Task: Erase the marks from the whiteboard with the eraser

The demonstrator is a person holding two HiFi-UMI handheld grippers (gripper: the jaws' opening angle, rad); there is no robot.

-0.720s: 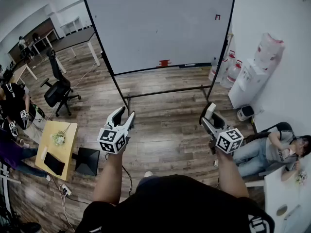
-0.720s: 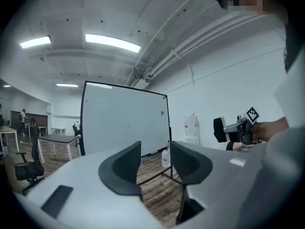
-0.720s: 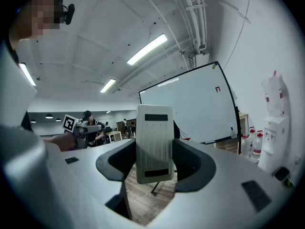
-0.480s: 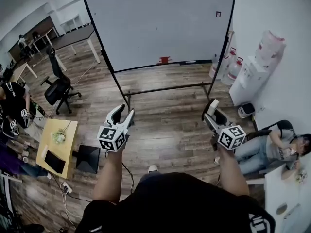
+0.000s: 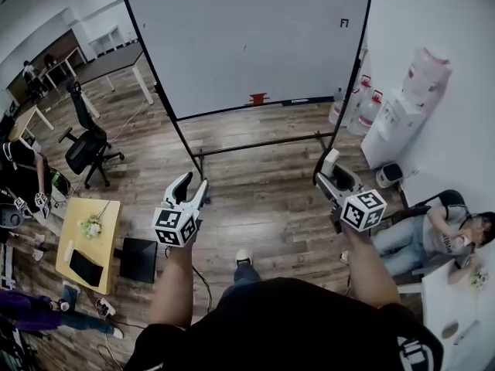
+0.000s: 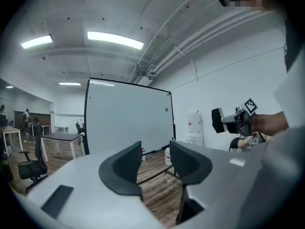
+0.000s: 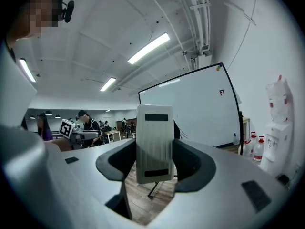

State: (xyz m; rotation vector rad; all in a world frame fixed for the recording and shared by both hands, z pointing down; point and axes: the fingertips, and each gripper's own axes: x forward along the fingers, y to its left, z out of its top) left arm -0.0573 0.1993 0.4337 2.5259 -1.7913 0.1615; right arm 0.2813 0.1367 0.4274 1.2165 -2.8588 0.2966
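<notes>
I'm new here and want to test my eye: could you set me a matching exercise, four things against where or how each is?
1 eraser
2 left gripper
3 whiteboard
4 office chair

a jaws apart, empty
b on the floor, left of the board
c clamped in the right gripper
d on its stand, small mark near upper right corner

Pairs: 1-c, 2-a, 3-d, 4-b

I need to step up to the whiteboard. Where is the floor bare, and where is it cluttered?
Bare: the wood floor between the whiteboard stand and you. Crowded: water bottles and a seated person on the right; an office chair and small table on the left.
</notes>
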